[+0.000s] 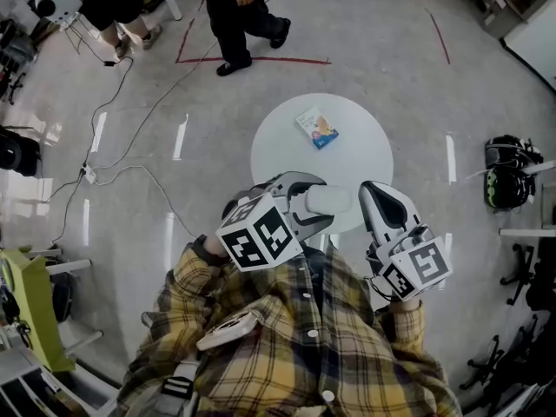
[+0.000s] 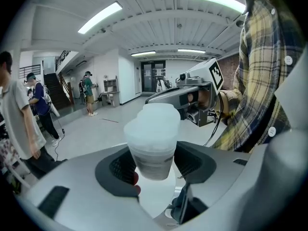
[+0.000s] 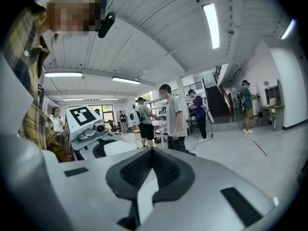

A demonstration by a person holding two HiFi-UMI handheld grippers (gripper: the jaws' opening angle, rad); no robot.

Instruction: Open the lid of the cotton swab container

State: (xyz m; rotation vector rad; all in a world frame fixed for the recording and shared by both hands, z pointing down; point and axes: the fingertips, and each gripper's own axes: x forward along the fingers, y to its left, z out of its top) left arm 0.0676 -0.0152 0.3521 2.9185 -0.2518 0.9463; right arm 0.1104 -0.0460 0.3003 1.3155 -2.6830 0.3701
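A translucent white cotton swab container [image 2: 153, 141] with its rounded lid on sits clamped between the dark pads of my left gripper [image 2: 154, 166]. In the head view the left gripper [image 1: 314, 201] holds the container [image 1: 330, 200] above the near rim of the round white table [image 1: 287, 146]. My right gripper [image 1: 372, 189] is beside it on the right, a short gap from the container's end. In the right gripper view the right gripper [image 3: 152, 154] is shut with nothing between its pads, and the left gripper [image 3: 87, 128] shows at the left.
A small blue-and-white packet [image 1: 318, 129] lies on the table's far half. A person [image 1: 248, 16] stands beyond the table by red floor tape. Cables [image 1: 113, 159] trail across the floor at left, and a black bag [image 1: 509, 172] sits at right.
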